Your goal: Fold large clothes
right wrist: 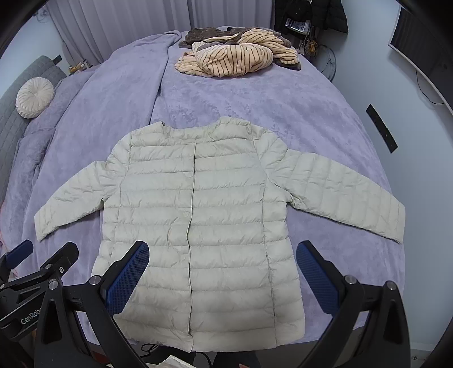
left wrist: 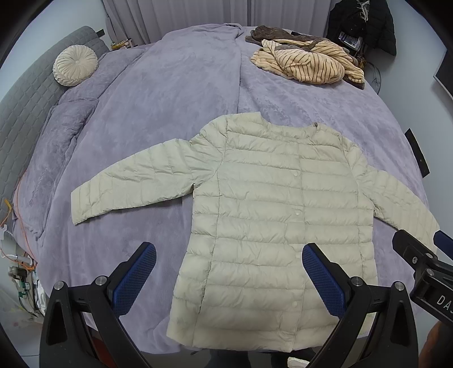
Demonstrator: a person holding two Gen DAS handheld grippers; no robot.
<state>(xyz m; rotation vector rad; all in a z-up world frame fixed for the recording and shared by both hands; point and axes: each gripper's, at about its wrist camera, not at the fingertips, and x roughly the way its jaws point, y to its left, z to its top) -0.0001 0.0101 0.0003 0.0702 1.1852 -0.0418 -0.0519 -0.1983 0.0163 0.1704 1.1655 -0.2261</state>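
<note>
A pale cream quilted puffer jacket point(left wrist: 271, 215) lies flat, front up and buttoned, on a lilac bed cover point(left wrist: 158, 113), both sleeves spread out to the sides. It also shows in the right wrist view point(right wrist: 198, 220). My left gripper point(left wrist: 229, 277) is open and empty, held above the jacket's hem on its left half. My right gripper point(right wrist: 223, 277) is open and empty, held above the hem on the right half. The right gripper shows at the right edge of the left wrist view point(left wrist: 424, 254); the left gripper shows at the left edge of the right wrist view point(right wrist: 34, 263).
A striped beige and brown garment pile point(left wrist: 308, 61) lies at the far side of the bed. A round cream cushion point(left wrist: 75, 65) sits far left by a grey headboard point(left wrist: 28, 93). Dark clothes point(left wrist: 365, 25) hang at the back right. Cables point(left wrist: 17, 254) lie beside the bed.
</note>
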